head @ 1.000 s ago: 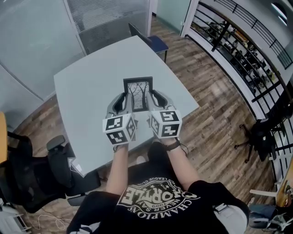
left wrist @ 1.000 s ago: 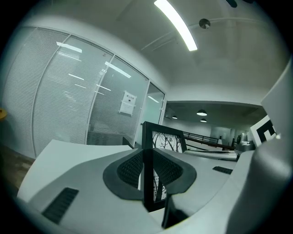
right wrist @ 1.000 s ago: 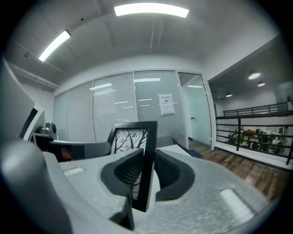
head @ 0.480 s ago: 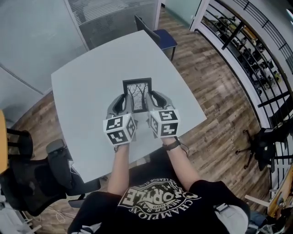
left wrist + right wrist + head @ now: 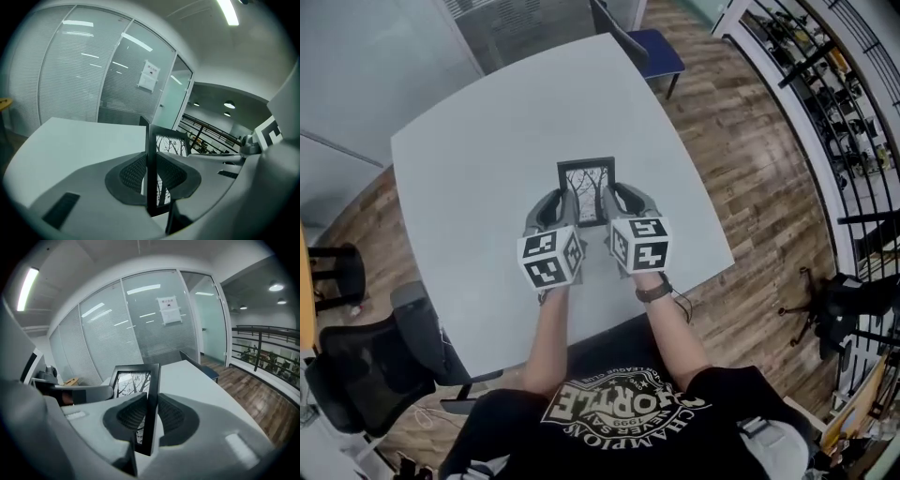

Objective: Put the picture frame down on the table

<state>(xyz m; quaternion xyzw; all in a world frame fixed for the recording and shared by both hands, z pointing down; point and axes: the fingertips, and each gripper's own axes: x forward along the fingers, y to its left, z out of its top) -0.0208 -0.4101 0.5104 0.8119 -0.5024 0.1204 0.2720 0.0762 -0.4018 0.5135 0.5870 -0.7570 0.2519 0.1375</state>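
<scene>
A black picture frame (image 5: 586, 190) with a bare-tree print is held upright above the pale grey table (image 5: 478, 169). My left gripper (image 5: 554, 208) is shut on the frame's left edge (image 5: 152, 178). On the opposite edge (image 5: 151, 408) my right gripper (image 5: 618, 201) is clamped shut. In each gripper view the frame's thin black side stands pinched between the two ribbed pads. The frame's lower edge is hidden behind the grippers in the head view, so contact with the table cannot be told.
A blue chair (image 5: 649, 47) stands at the table's far corner. A black office chair (image 5: 370, 370) sits at the near left. Glass partition walls (image 5: 93, 75) lie beyond the table, and a black railing (image 5: 825, 84) runs along the right over wood flooring.
The head view has shifted so the table sits lower and more fully in view. Both grippers still clamp the frame, and it keeps the same pose between them.
</scene>
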